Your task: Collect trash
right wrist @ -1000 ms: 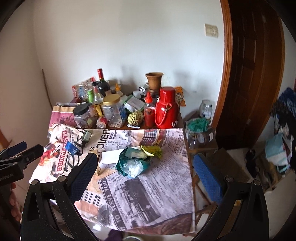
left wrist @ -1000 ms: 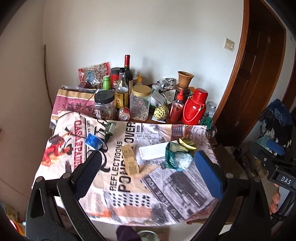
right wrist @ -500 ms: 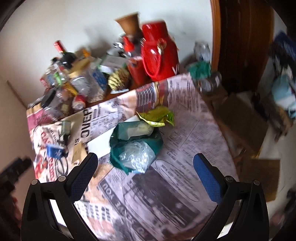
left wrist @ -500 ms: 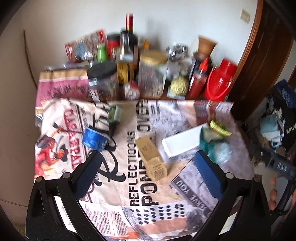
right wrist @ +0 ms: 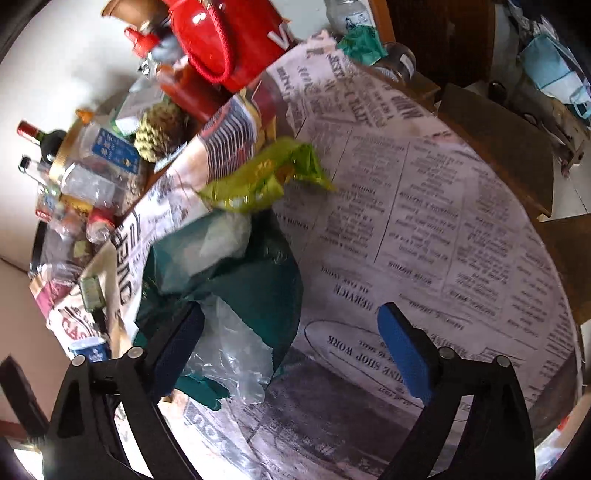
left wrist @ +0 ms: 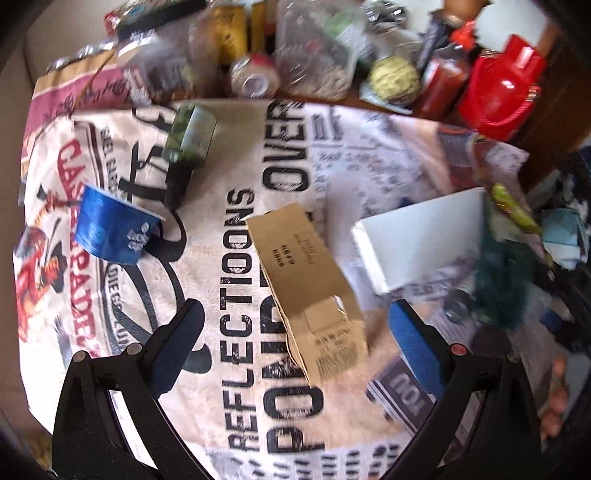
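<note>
The left claw [left wrist: 291, 336] hangs over the counter [left wrist: 236, 424], which is covered in newsprint cloth, with its jaws wide apart and nothing gripped. A brown carton [left wrist: 306, 291] lies flat between its fingers, the near end just ahead of them; no pad touches it. Left of the carton sits a blue cup [left wrist: 110, 232] on its side, and beyond that a small green bottle [left wrist: 190, 134]. A white box [left wrist: 421, 236] lies just right of the carton.

The right claw [right wrist: 291, 347] has just been closing a little, though its jaws stand well apart. A dark green bag [right wrist: 258, 288] with clear plastic [right wrist: 236, 350] bunched on it lies by the left finger [right wrist: 177, 350]; whether the pad touches it is unclear. A yellow-green wrapper [right wrist: 258, 181] rests just beyond the bag. Jars, bottles and a red flask [right wrist: 225, 33] crowd the counter's far edge.
</note>
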`<act>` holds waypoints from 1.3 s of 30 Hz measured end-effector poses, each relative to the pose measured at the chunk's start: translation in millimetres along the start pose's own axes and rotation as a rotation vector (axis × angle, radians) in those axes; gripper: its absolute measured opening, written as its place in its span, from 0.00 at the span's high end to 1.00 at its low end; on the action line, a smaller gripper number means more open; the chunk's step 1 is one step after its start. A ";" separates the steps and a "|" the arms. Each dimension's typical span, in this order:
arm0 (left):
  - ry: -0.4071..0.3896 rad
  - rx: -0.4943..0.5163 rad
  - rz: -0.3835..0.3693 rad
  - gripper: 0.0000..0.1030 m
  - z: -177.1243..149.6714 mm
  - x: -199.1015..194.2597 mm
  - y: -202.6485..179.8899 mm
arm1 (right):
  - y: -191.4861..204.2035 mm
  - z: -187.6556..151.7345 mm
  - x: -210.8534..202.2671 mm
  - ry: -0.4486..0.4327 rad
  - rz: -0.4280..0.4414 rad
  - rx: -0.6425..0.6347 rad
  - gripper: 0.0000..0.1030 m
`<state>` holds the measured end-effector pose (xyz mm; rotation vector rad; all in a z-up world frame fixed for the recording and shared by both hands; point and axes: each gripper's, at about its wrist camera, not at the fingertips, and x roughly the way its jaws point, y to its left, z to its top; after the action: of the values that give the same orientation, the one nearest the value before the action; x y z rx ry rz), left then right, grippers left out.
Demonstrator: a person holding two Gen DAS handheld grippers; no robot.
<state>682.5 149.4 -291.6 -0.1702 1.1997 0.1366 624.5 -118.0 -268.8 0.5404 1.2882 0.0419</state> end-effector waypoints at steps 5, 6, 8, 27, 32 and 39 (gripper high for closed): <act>0.025 -0.026 -0.011 0.17 -2.7 15.7 0.3 | 6.5 0.0 1.9 -0.001 0.047 -0.035 0.35; 0.028 -0.024 -0.011 0.20 -2.8 17.2 0.3 | 9.1 1.5 3.6 0.006 0.064 -0.046 0.44; 0.022 -0.012 -0.022 0.25 -2.8 18.8 1.7 | 14.9 2.2 4.9 0.008 0.079 -0.073 0.55; -0.078 0.002 -0.062 0.64 -5.0 -39.4 19.4 | 58.5 -30.9 -51.7 -0.078 0.074 -0.369 0.84; -0.152 -0.005 -0.071 0.64 -4.8 -75.8 14.4 | 60.2 -26.8 -87.0 -0.157 0.084 -0.395 0.85; -0.252 -0.016 -0.086 0.64 -9.2 -129.8 -1.9 | 52.4 -22.5 -146.3 -0.292 0.081 -0.446 0.85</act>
<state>628.2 143.7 -173.5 -0.2123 0.9394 0.0893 574.5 -111.5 -120.1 0.2037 0.9319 0.2998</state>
